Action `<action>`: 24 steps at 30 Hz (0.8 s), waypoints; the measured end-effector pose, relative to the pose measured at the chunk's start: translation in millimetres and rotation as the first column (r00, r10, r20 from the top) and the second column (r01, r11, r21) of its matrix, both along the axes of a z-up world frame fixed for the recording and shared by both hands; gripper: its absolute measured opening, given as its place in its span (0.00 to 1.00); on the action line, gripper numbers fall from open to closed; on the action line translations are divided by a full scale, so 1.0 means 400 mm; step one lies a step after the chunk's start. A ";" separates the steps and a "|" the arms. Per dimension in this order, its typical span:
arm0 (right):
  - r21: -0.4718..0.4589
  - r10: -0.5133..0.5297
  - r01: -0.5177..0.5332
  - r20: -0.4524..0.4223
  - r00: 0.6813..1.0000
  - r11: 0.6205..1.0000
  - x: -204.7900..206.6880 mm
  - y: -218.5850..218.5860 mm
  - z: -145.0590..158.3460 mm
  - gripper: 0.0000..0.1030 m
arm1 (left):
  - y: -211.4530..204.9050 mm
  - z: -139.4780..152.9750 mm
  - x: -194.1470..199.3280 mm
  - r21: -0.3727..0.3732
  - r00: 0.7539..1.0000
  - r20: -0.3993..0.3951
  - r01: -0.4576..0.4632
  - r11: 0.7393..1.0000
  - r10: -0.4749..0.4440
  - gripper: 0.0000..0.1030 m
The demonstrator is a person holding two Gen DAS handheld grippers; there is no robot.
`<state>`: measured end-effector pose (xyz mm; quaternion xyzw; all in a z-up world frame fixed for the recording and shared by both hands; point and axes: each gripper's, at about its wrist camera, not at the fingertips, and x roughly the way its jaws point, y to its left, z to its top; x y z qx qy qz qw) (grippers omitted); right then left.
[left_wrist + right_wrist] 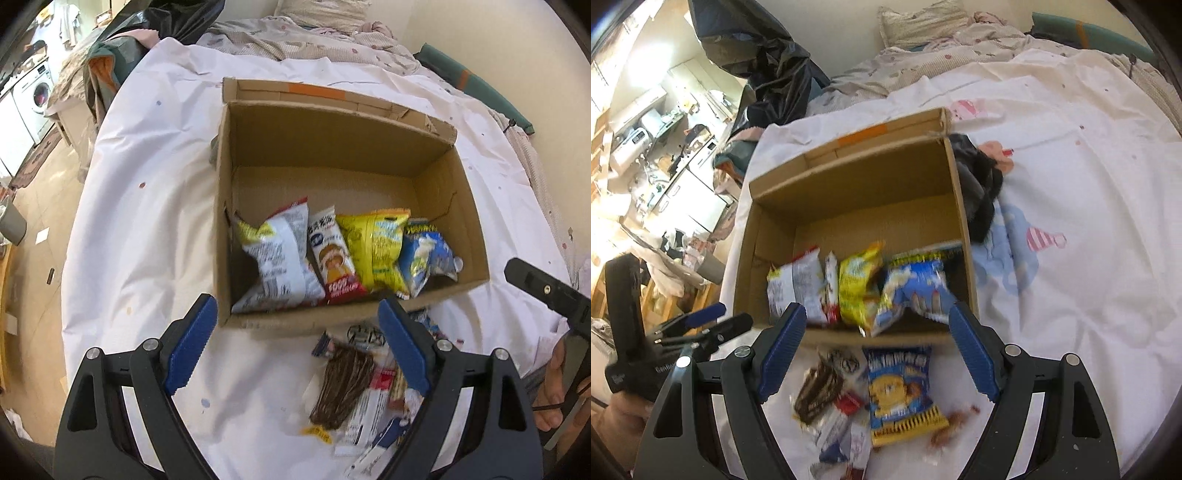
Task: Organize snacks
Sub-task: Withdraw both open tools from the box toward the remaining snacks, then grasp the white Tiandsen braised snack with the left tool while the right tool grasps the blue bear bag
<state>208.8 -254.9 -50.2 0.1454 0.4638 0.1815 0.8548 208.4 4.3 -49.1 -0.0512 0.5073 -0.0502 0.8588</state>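
- Open brown cardboard box (454, 206) standing on a white sheet-covered bed (147, 221), flaps up at the far side.
- Inside, along the near wall: white-and-grey crinkled snack bag (279, 254) at left, then red-and-white packet with a cartoon figure (334, 254), yellow snack bag (380, 247), blue-and-white popcorn bag (424, 254) at right, all leaning side by side.
- Outside, just before the box's near wall: loose pile with a clear packet of dark brown sticks (343, 387) and, in the right wrist view, a blue-and-yellow flat snack bag (903, 391).
- Left tool (295, 350) wide apart, blue pads empty, hanging above the loose pile.
- Right tool (875, 354) also spread wide, nothing between its pads, over the same pile.
- Black crumpled cloth (979, 188) lying against the box's right outer wall.
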 end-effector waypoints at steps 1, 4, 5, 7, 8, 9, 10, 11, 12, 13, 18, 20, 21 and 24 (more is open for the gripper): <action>-0.002 -0.007 0.007 -0.008 1.000 1.000 -0.013 -0.003 -0.005 0.80 | 0.002 -0.004 -0.010 -0.002 1.000 -0.010 0.004 1.000 -0.004 0.84; 0.002 -0.033 0.033 -0.042 0.999 0.999 -0.042 -0.014 -0.018 0.80 | 0.001 -0.016 -0.029 -0.020 0.999 -0.039 0.037 0.999 -0.038 0.84; 0.005 -0.044 0.044 -0.054 0.998 0.999 -0.051 -0.018 -0.023 0.80 | -0.002 -0.025 -0.037 -0.012 0.997 -0.056 0.044 0.999 -0.045 0.84; 0.014 -0.063 0.064 -0.077 0.995 0.998 -0.067 -0.027 -0.031 0.80 | -0.016 -0.056 -0.049 0.002 0.993 -0.103 0.066 0.998 -0.065 0.84; 0.019 -0.070 0.072 -0.090 0.993 0.997 -0.074 -0.031 -0.036 0.80 | -0.023 -0.070 -0.052 0.002 0.989 -0.127 0.079 0.997 -0.078 0.84; 0.020 -0.075 0.077 -0.101 0.992 0.997 -0.078 -0.034 -0.040 0.80 | -0.033 -0.088 -0.054 0.001 0.983 -0.158 0.099 0.995 -0.098 0.84; 0.017 -0.079 0.081 -0.110 0.991 0.997 -0.083 -0.036 -0.044 0.80 | -0.046 -0.108 -0.055 -0.002 0.974 -0.188 0.125 0.992 -0.124 0.84; 0.017 -0.082 0.085 -0.115 0.990 0.996 -0.083 -0.039 -0.047 0.80 | -0.059 -0.128 -0.057 -0.003 0.966 -0.213 0.148 0.989 -0.145 0.84; 0.017 -0.086 0.088 -0.120 0.989 0.996 -0.085 -0.042 -0.049 0.80 | -0.075 -0.152 -0.058 0.003 0.956 -0.242 0.173 0.985 -0.167 0.84; 0.017 -0.088 0.091 -0.122 0.989 0.996 -0.087 -0.047 -0.050 0.80 | -0.087 -0.173 -0.062 0.006 0.947 -0.262 0.191 0.982 -0.183 0.84; 0.006 -0.103 0.104 -0.136 0.985 0.995 -0.097 -0.070 -0.060 0.80 | -0.130 -0.244 -0.056 -0.005 0.920 -0.324 0.230 0.973 -0.219 0.84; 0.000 -0.112 0.113 -0.144 0.983 0.994 -0.100 -0.082 -0.064 0.80 | -0.149 -0.258 -0.053 0.007 0.913 -0.329 0.257 0.966 -0.241 0.84; 0.001 -0.117 0.118 -0.145 0.982 0.993 -0.100 -0.088 -0.065 0.80 | -0.156 -0.265 -0.051 0.012 0.910 -0.331 0.270 0.963 -0.251 0.84; 0.010 -0.127 0.130 -0.151 0.980 0.992 -0.100 -0.099 -0.067 0.80 | -0.158 -0.278 -0.040 0.001 0.910 -0.328 0.271 0.963 -0.255 0.80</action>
